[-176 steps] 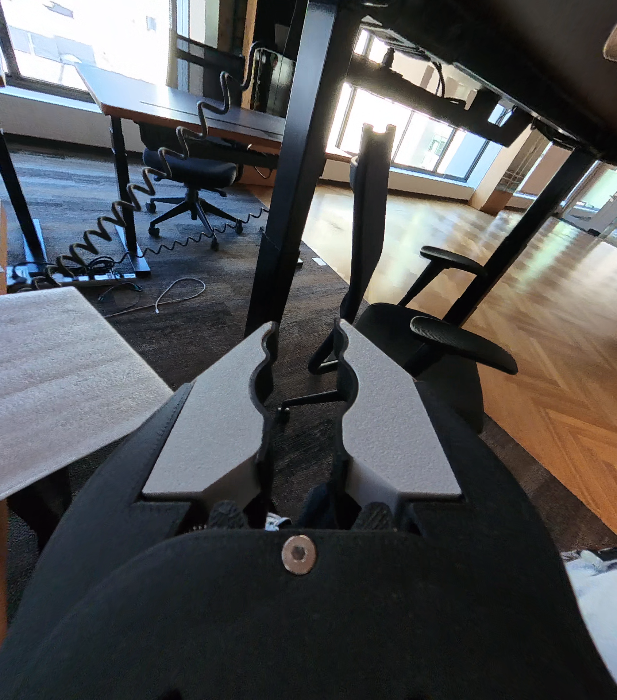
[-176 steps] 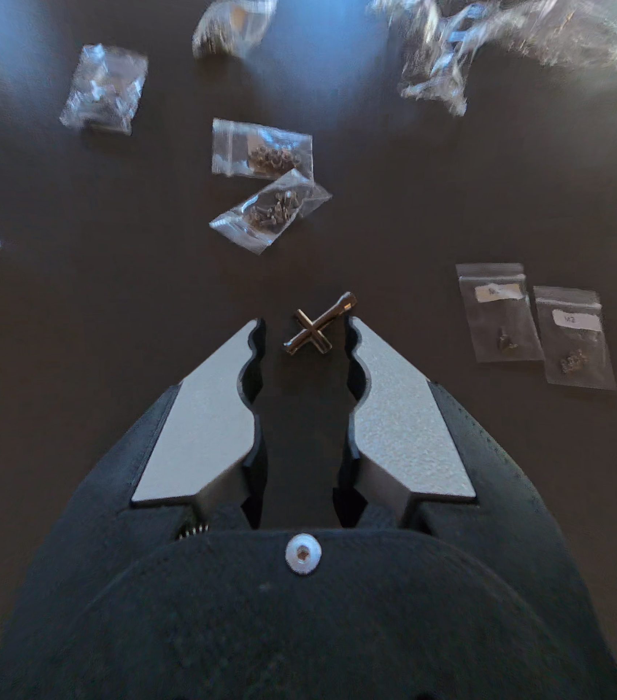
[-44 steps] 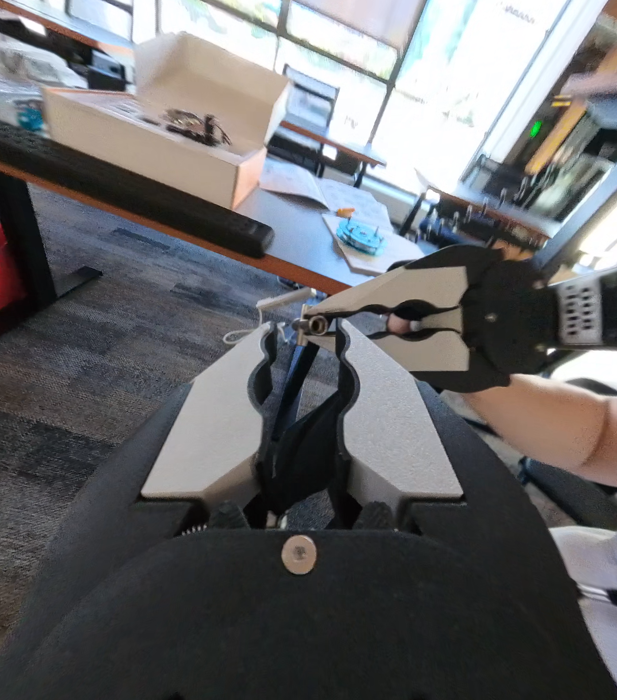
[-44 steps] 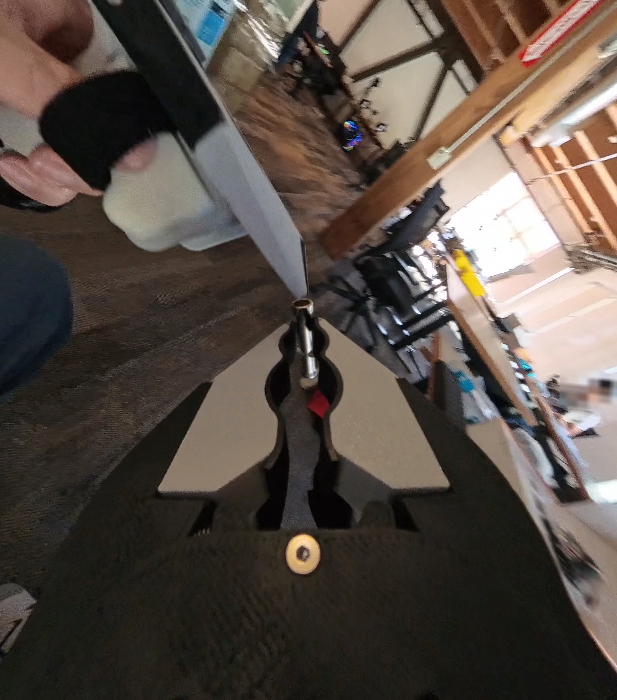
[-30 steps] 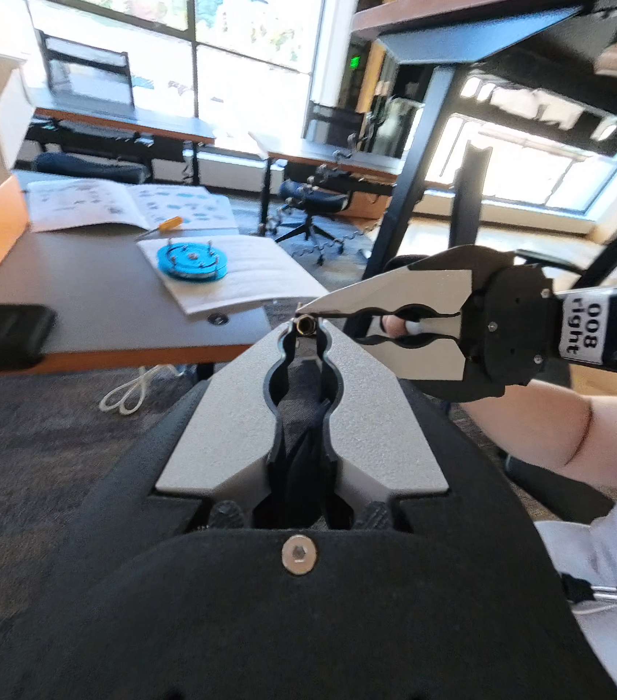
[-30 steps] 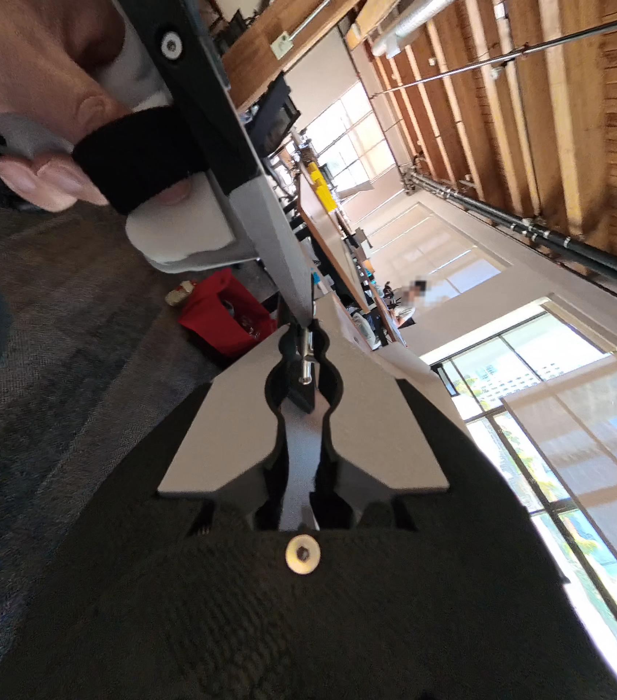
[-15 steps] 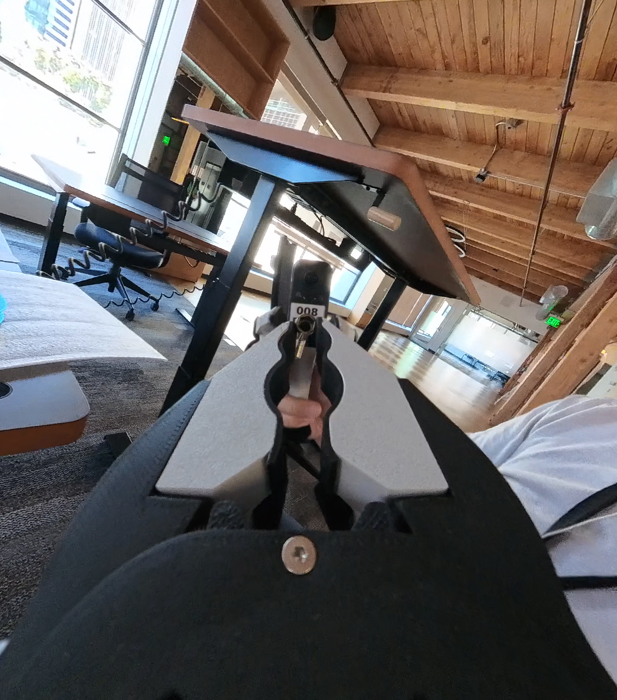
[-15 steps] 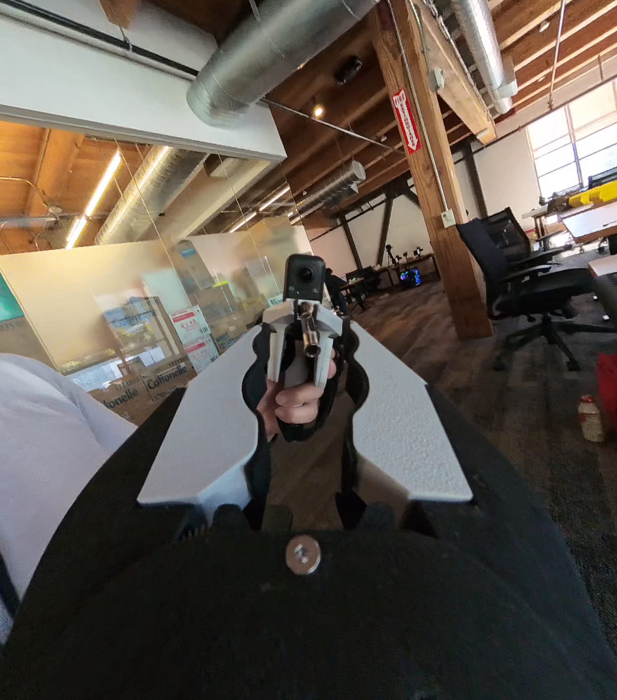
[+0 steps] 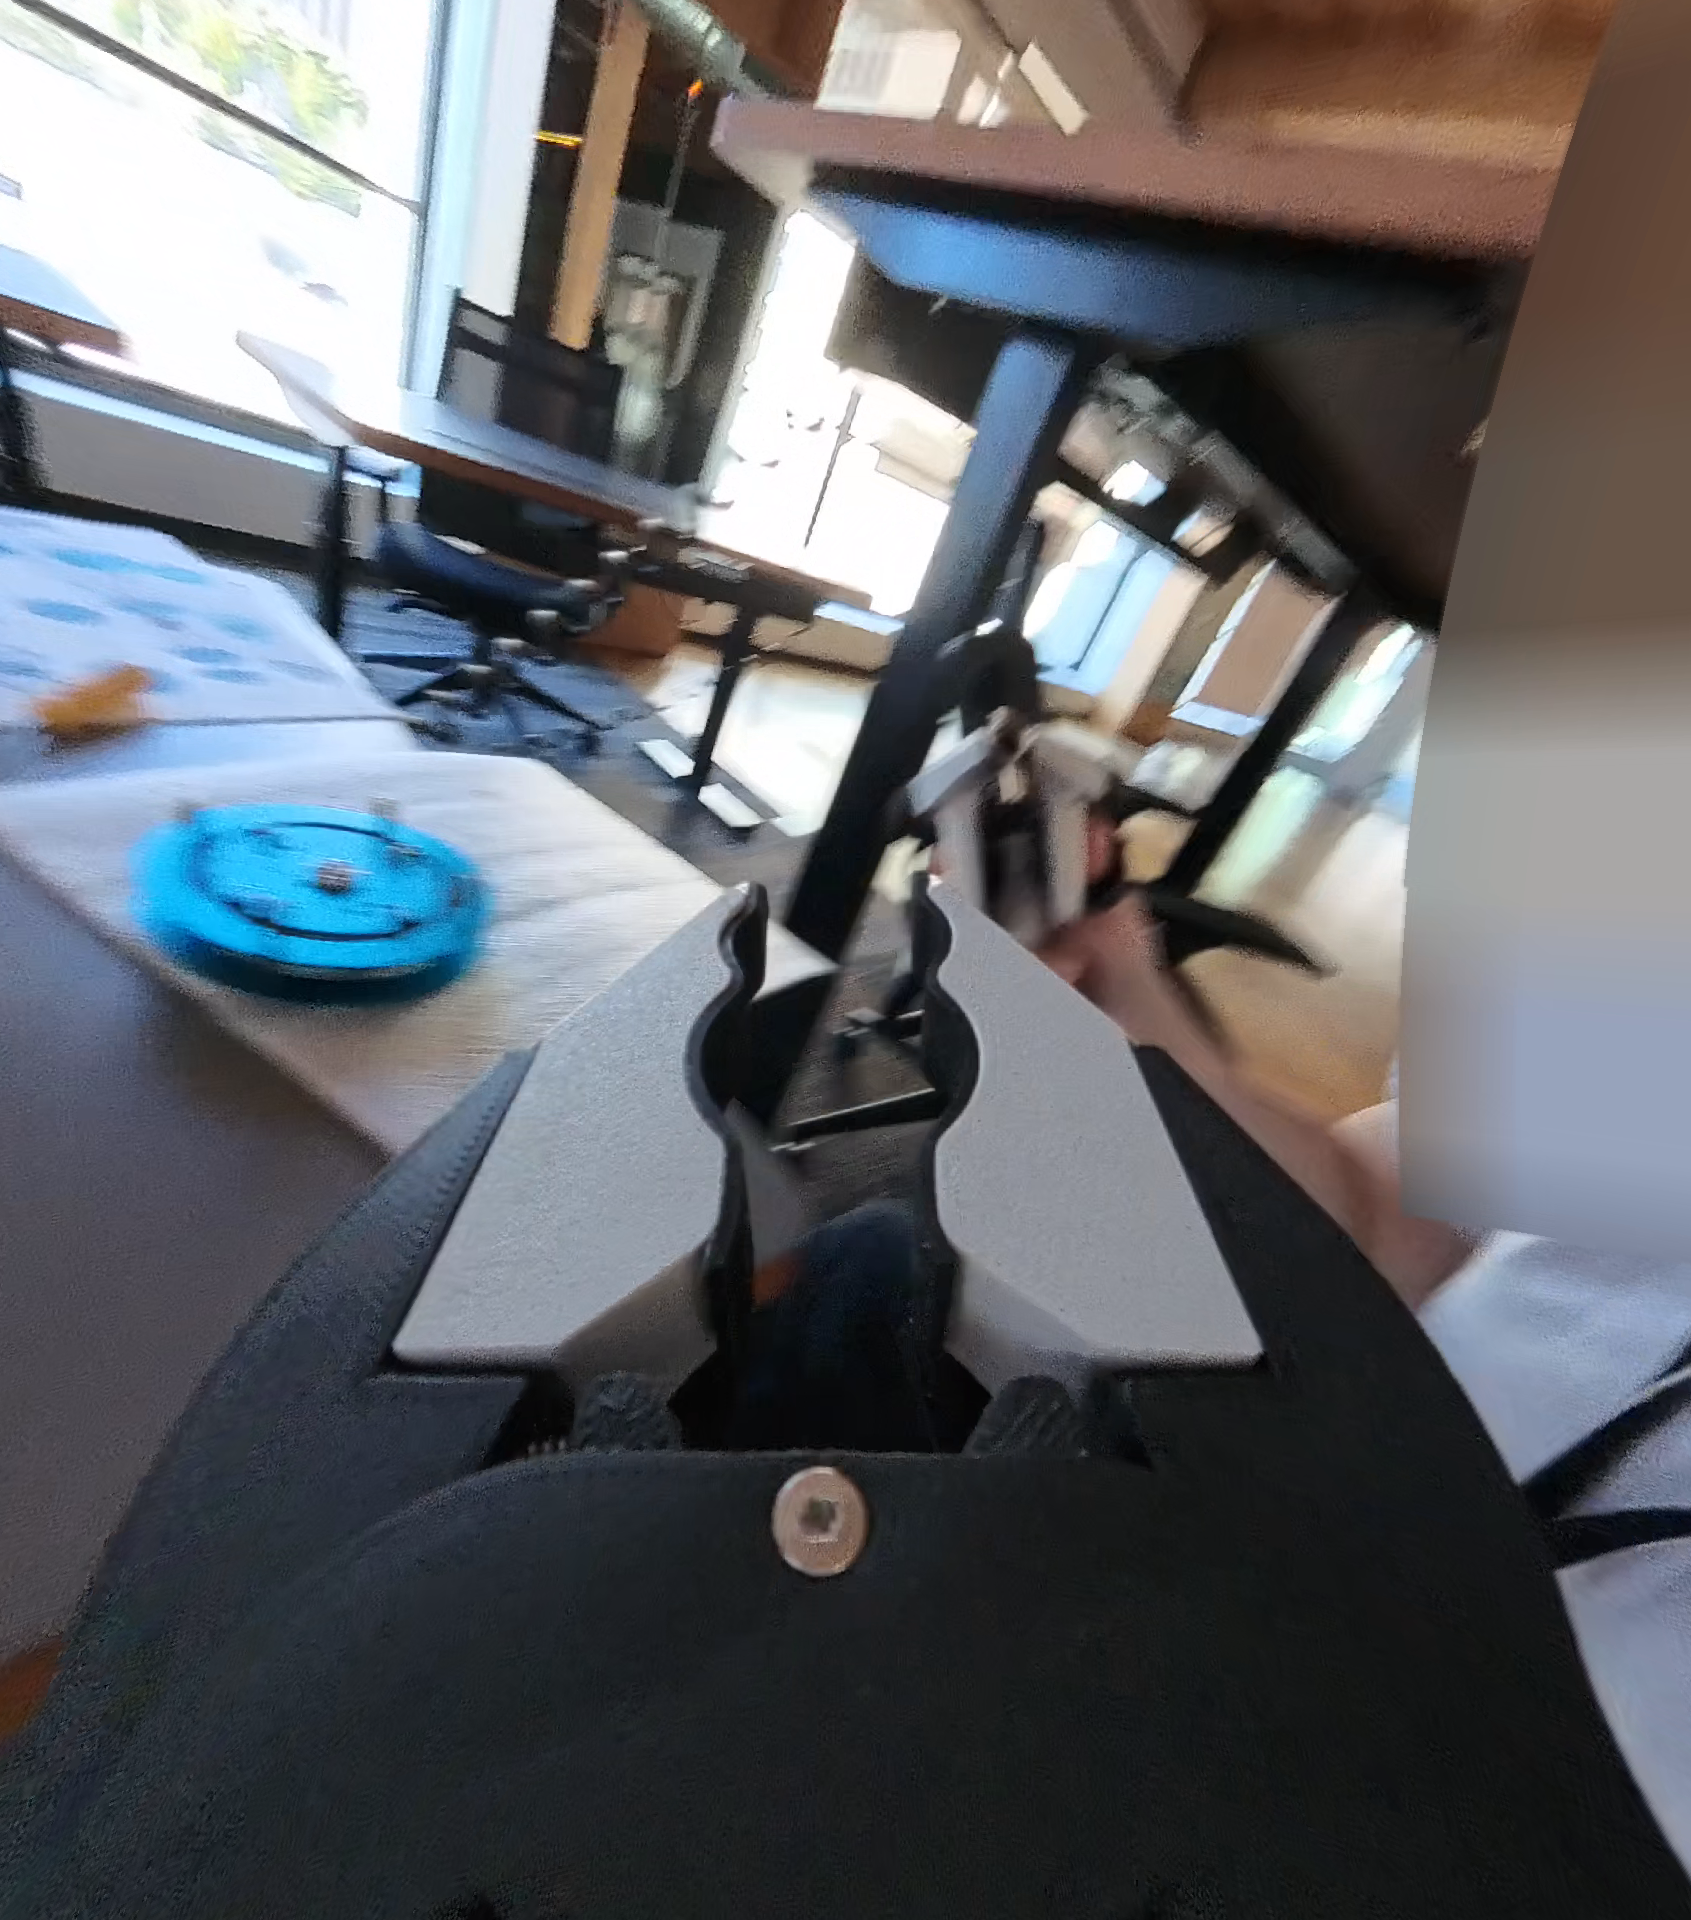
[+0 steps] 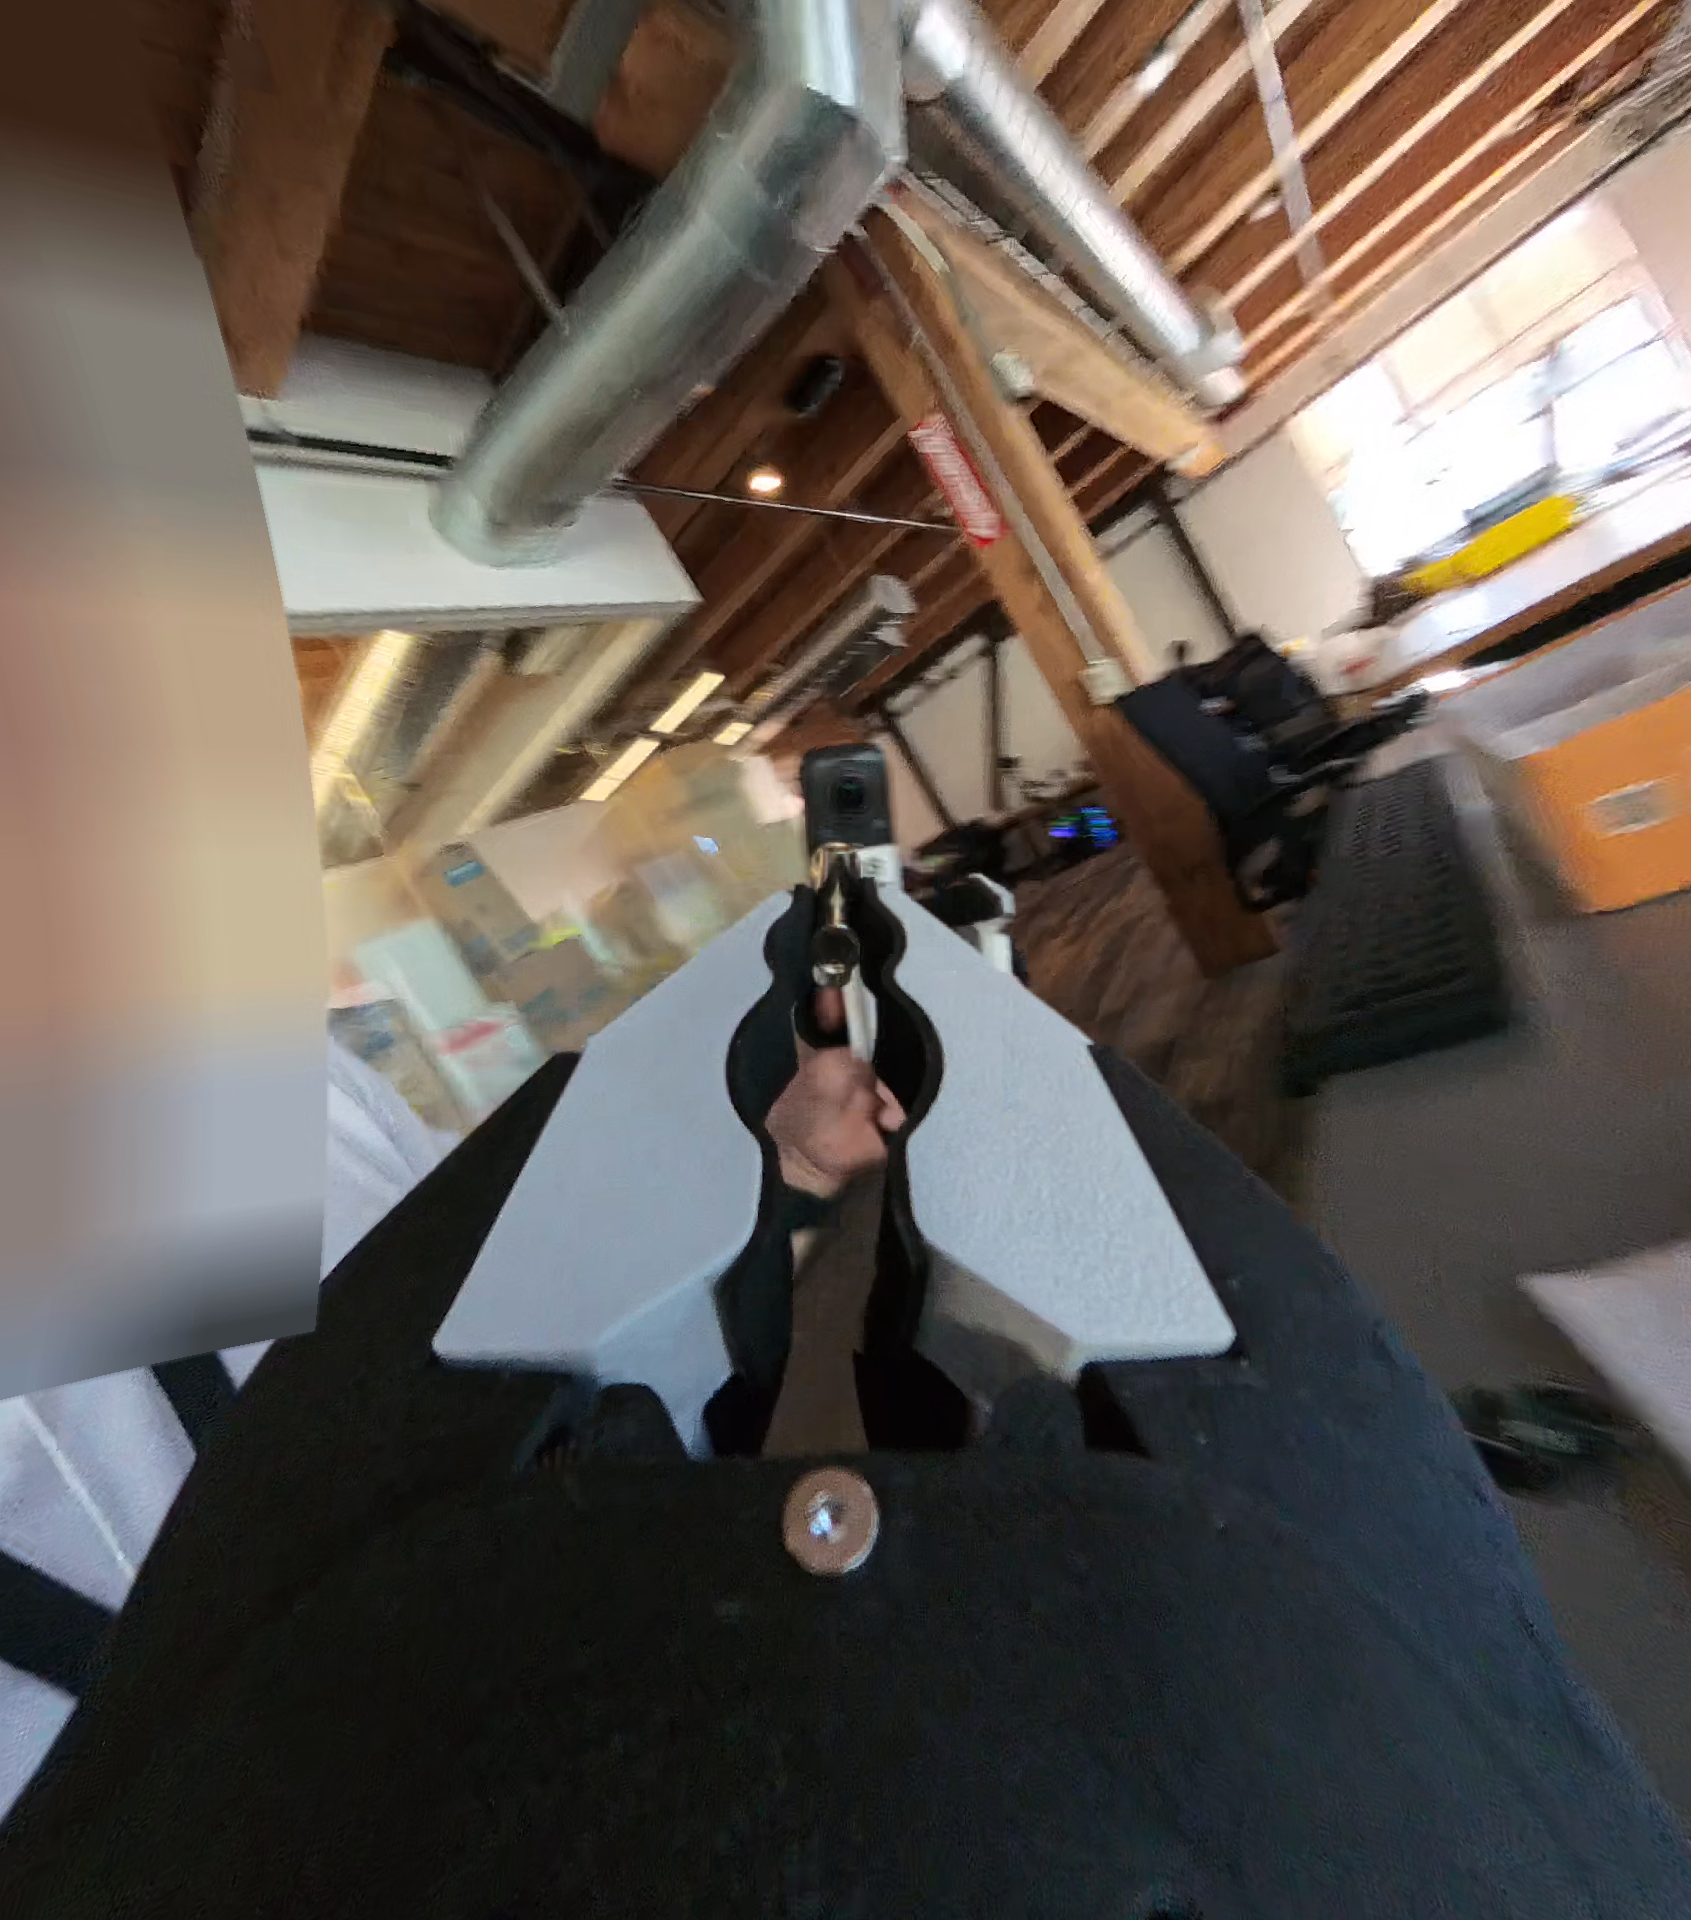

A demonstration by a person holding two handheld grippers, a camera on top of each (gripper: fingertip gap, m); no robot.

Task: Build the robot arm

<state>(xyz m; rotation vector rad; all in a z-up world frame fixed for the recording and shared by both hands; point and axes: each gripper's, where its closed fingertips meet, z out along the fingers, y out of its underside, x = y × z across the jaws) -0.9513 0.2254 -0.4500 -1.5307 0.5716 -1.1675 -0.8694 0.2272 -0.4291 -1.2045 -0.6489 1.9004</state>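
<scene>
— Fingers on the right gripper: how do they stand?
— Closed at the tips, pinching a small shiny metal cross-shaped tool. One arm of the tool pokes past the tips; another shows in the first scallop of the gap. Held up in mid-air, well off any table.

— Left gripper?
— Grey fingers parted, a clear gap between the tips, nothing in it. View is motion-blurred.

— What lies near the left one?
— Dark table down and to its left. On it a white foam sheet, and on the sheet a round bright-blue disc with small posts standing up from it. Farther back, an open printed booklet and a small orange-handled tool.

— Are the two grippers in each other's view?
— Yes. From the right wrist, the left one's black camera sits just above the tips, and the hand holding it shows through the gap. From the left wrist, the right gripper is a blur ahead and to the right, well apart.

— Surroundings?
— Black table leg, office chair, bright windows; overhead a silver duct and timber beams.
</scene>
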